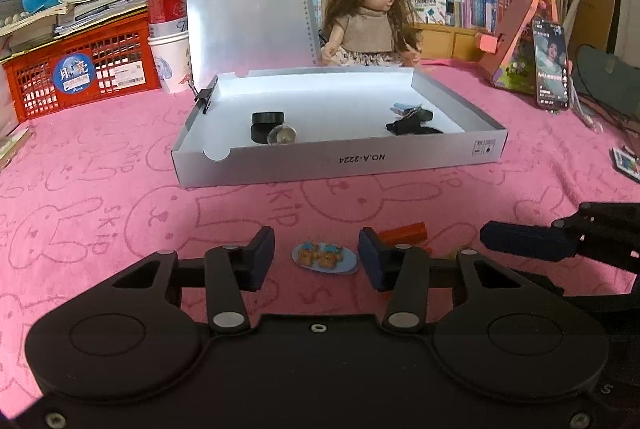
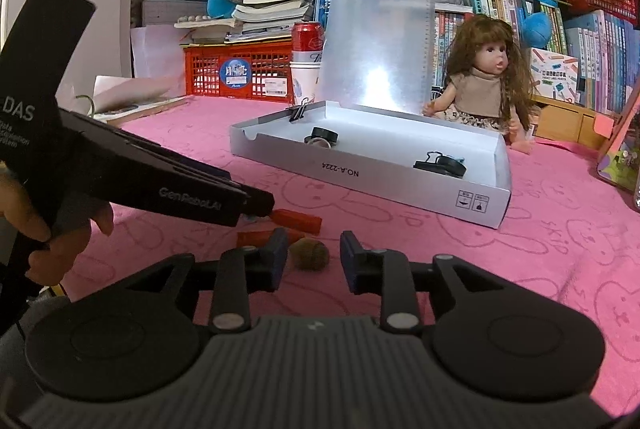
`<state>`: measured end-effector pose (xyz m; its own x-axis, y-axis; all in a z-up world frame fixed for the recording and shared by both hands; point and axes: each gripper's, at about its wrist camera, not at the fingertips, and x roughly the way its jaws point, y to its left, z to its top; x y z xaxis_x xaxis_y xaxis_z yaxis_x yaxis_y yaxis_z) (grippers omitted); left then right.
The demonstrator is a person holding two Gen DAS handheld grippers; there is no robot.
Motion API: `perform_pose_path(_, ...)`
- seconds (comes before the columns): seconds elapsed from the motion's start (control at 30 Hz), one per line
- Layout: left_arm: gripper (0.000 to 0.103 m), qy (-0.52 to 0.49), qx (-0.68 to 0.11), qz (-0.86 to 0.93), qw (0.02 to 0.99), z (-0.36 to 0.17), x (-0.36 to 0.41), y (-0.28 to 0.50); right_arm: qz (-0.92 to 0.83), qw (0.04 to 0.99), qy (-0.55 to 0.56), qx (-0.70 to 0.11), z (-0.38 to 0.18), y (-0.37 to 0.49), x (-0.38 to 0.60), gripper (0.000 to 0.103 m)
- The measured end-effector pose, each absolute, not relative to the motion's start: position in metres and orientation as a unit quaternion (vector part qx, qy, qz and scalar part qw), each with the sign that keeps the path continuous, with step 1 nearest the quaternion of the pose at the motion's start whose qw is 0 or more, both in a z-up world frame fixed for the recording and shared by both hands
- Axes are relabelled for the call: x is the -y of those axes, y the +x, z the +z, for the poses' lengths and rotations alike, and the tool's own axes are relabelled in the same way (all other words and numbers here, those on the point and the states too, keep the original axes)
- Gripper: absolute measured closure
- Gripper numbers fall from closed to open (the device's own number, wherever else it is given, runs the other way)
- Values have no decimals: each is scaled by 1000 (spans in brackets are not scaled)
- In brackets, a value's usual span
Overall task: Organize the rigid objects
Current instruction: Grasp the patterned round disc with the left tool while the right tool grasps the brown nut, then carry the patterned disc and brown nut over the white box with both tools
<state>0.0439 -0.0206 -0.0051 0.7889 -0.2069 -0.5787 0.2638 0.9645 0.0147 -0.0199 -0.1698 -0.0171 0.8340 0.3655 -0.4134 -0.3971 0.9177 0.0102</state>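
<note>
My left gripper (image 1: 316,259) stands open low over the pink cloth, and a small blue plate of bear cookies (image 1: 324,258) lies between its fingers, untouched. A red block (image 1: 402,232) lies just beyond its right finger. My right gripper (image 2: 314,261) is also open, with a brown walnut-like ball (image 2: 310,255) on the cloth between its fingertips and gaps on both sides. Red and orange pieces (image 2: 296,219) lie beside the left gripper's tip (image 2: 262,207). The shallow white box (image 1: 340,157) stands open ahead and holds a black round case (image 1: 267,123), a clear ball (image 1: 282,136) and black binder clips (image 1: 412,123).
The box's lid (image 1: 248,1) stands upright with a doll (image 1: 368,17) to its right. A red crate (image 1: 80,69) with books, and a can on paper cups (image 1: 168,29), are at the back left. A phone (image 1: 552,65) leans at the right. A hand (image 2: 40,229) holds the left gripper.
</note>
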Motion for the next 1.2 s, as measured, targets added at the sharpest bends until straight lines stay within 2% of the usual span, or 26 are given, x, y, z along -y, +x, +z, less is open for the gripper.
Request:
perform_pose_path(0.1,58,48,-302,-126,944,-10,21,44,192,958,-44,-208,-19,-19,167,54)
perform_pose_path(0.17,63,49,-299,-128,944,-11,21,42,187,959,-45,-209,-20,-18,166,54)
perform_pose_path(0.2,69,50,-299,-127,944,-10,21,41,187,959,-45,-210,-20,-17,166,54)
perform_pose_path(0.23,69,51,-299,-126,944,-10,22,40,187,959,-43,-210,-21,-17,166,54)
perform_pose_path(0.27,69,50,-301,-126,944,-9,22,40,188,958,-43,-213,-21,-16,165,58)
perform_pose_path(0.3,70,48,-303,-125,944,-9,21,40,190,957,-42,-216,-21,-16,165,74)
perform_pose_path(0.33,70,46,-304,-124,944,-8,21,39,194,956,-41,-215,-20,-17,164,77)
perform_pose_path(0.57,70,42,-302,-112,946,-2,19,36,192,958,-41,-209,-15,-19,164,78)
perform_pose_path(0.67,70,42,-298,-106,948,2,19,34,185,960,-39,-207,-13,-18,165,83)
perform_pose_path(0.8,70,36,-299,-101,948,6,19,34,178,961,-38,-208,-10,-17,168,83)
perform_pose_path(0.87,70,33,-299,-100,948,7,18,34,179,960,-37,-210,-10,-17,168,82)
perform_pose_path(0.9,70,32,-299,-99,949,7,18,34,181,960,-36,-210,-10,-17,169,73)
perform_pose_path(0.97,70,31,-300,-98,949,7,17,34,183,960,-36,-210,-12,-17,168,73)
perform_pose_path(1.0,70,31,-300,-97,948,7,17,34,184,959,-36,-211,-13,-17,168,60)
perform_pose_path(1.07,70,31,-303,-95,948,6,16,34,186,958,-37,-216,-15,-17,166,54)
perform_pose_path(1.2,70,29,-307,-90,947,5,15,34,167,961,-37,-218,-19,-13,164,50)
